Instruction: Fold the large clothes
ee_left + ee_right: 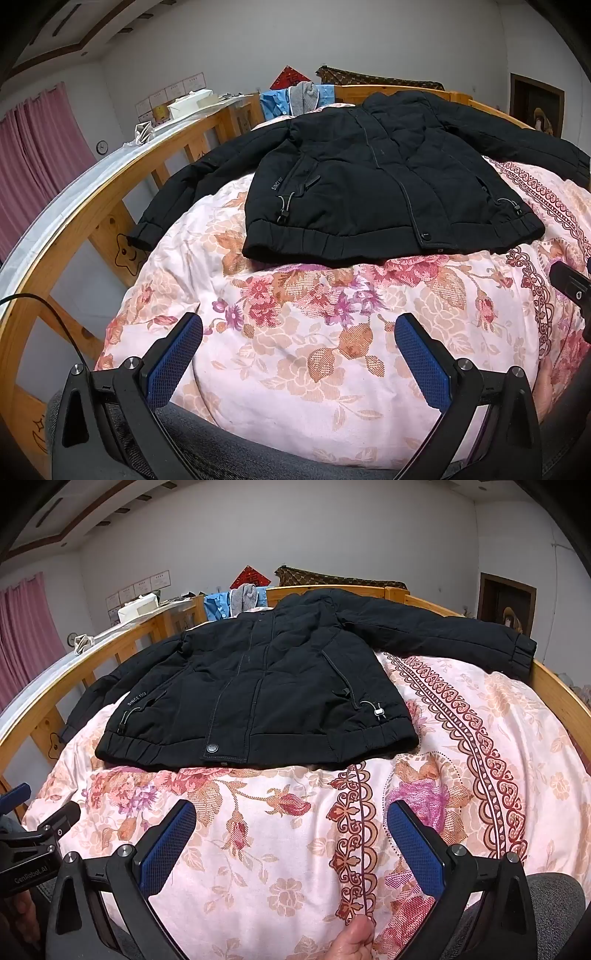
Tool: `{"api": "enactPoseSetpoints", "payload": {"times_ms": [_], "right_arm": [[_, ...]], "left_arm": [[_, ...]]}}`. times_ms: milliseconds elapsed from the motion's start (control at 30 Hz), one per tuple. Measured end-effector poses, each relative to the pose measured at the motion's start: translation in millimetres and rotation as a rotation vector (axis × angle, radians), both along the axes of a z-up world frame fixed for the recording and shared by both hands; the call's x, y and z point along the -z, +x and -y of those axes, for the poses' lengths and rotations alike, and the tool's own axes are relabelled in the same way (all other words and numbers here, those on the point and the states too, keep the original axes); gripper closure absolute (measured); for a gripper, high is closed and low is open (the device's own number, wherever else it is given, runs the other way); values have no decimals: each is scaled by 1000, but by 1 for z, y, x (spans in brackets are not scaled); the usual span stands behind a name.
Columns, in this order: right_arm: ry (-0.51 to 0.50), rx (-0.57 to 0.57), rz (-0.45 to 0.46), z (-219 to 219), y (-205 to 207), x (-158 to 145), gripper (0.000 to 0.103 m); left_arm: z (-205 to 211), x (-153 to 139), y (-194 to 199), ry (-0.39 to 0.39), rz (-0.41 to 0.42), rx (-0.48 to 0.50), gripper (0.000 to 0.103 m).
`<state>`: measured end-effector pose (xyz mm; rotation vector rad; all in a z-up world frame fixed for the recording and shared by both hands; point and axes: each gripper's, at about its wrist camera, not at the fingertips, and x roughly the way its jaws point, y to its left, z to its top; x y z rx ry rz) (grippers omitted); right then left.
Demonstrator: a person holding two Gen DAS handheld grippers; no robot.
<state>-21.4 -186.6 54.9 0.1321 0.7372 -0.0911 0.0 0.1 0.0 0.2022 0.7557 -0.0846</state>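
Observation:
A black padded jacket [373,177] [258,686] lies flat, front up, on a pink floral quilt [295,332] [280,849]. Both sleeves are spread out to the sides and the hem faces me. My left gripper [299,325] hangs open above the quilt, short of the hem, nothing between its blue pads [173,362]. My right gripper [291,812] is also open above the quilt, short of the hem, empty. Each gripper shows at the edge of the other's view: the right gripper [569,288] and the left gripper [33,834].
A wooden bed rail [92,206] [561,690] runs along both sides and the far end. Blue and grey clothes [299,96] [236,598] hang over the headboard. Pink curtains [40,147] hang at the left. A person's finger [354,938] shows at the bottom edge.

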Motion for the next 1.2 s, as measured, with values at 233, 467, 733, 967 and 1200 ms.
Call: {"api": "enactPoseSetpoints", "payload": {"times_ms": [233, 467, 733, 967, 1200], "right_arm": [[0, 0, 0, 0, 0, 0, 0], [-1, 0, 0, 0, 0, 0, 0], [-1, 0, -1, 0, 0, 0, 0], [0, 0, -1, 0, 0, 0, 0], [0, 0, -2, 0, 0, 0, 0]], "left_arm": [[0, 0, 0, 2, 1, 1, 1], [0, 0, 0, 0, -2, 3, 1], [0, 1, 2, 0, -2, 5, 1], [0, 1, 2, 3, -2, 3, 1], [2, -1, 2, 2, -3, 3, 1]]}}
